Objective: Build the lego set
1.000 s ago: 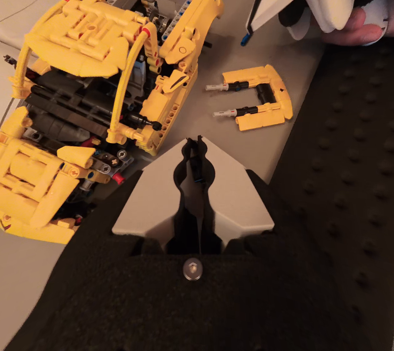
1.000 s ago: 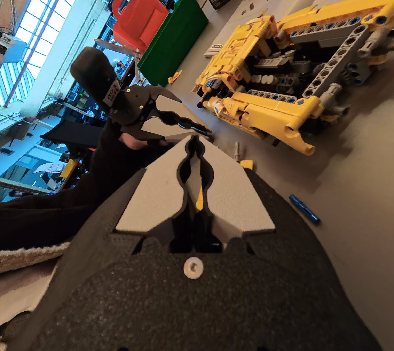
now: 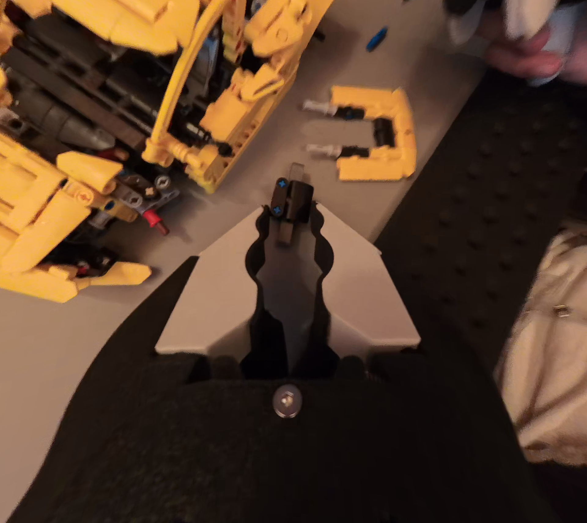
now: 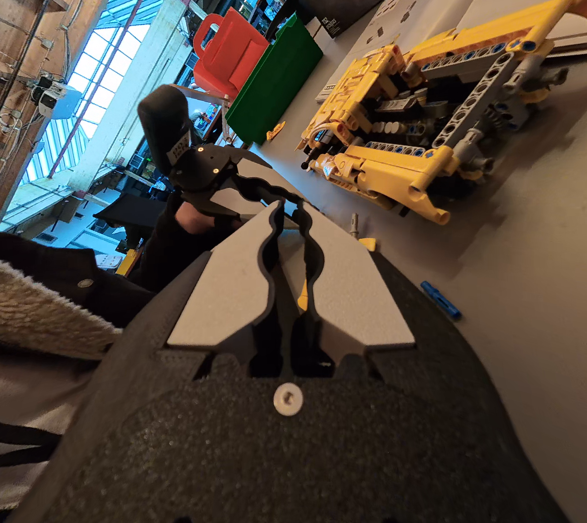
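My left fingers (image 3: 290, 206) have spread since a second ago, the small black piece (image 3: 290, 201) seemingly loose at their tips beside the yellow car (image 3: 133, 40) on the bench (image 3: 47, 349). Right fingers (image 4: 290, 206) stand slightly apart, empty.

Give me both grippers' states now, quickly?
Left gripper: jaws parted, with a small black connector piece with blue pins at the tips; grip cannot be told.
Right gripper: open, empty.
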Demonstrator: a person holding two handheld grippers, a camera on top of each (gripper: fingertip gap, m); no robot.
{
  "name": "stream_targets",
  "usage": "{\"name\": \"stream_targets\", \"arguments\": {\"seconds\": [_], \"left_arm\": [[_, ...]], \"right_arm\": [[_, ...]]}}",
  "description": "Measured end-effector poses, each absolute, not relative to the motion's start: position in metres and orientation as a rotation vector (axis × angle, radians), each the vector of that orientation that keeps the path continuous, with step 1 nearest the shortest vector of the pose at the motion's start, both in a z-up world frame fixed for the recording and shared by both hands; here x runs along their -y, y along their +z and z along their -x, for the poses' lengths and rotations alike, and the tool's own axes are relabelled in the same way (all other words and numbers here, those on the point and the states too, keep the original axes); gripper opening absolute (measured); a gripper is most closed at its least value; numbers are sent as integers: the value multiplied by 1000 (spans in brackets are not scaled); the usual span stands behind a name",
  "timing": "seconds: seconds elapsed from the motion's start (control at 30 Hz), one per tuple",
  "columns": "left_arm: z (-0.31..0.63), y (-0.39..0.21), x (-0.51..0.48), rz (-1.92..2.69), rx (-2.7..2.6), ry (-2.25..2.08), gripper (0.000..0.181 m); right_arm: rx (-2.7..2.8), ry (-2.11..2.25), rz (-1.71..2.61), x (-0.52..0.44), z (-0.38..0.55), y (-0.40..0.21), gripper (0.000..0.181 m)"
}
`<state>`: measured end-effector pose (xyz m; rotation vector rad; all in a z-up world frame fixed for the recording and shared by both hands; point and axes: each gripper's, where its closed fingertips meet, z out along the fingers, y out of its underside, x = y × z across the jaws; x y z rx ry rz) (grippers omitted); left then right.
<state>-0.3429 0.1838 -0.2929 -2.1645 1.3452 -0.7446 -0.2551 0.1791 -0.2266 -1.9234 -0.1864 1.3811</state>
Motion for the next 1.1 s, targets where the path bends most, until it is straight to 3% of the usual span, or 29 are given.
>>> {"name": "stream_targets", "arguments": {"seconds": [0.13,0.23,0.33,0.57,0.77,0.93,1.1], "left_arm": [[307,-236,-175,1924,-1145,-1101,25],[290,-215,-165,1724,-1216,-990,25],[279,-206,-162,1596,-1297,-813,25],[272,-203,-158,1536,-1352,-711,26],[287,-180,-160,1661,-1080,-1296,27],[297,-164,-140,1694,-1149,-1656,28],[303,-193,-126,1778,-1567,-1406,33]], "right_arm": [[245,1464,1849,-171,266,-214,18],[227,1564,1771,-168,268,-203,25],[183,1679,1717,-165,264,-194,14],[220,1643,1792,-163,267,-202,8],[276,1672,1655,-157,263,-182,7],[608,1344,1703,-145,286,-192,7],[808,1158,1704,-135,301,-201,7]]}}
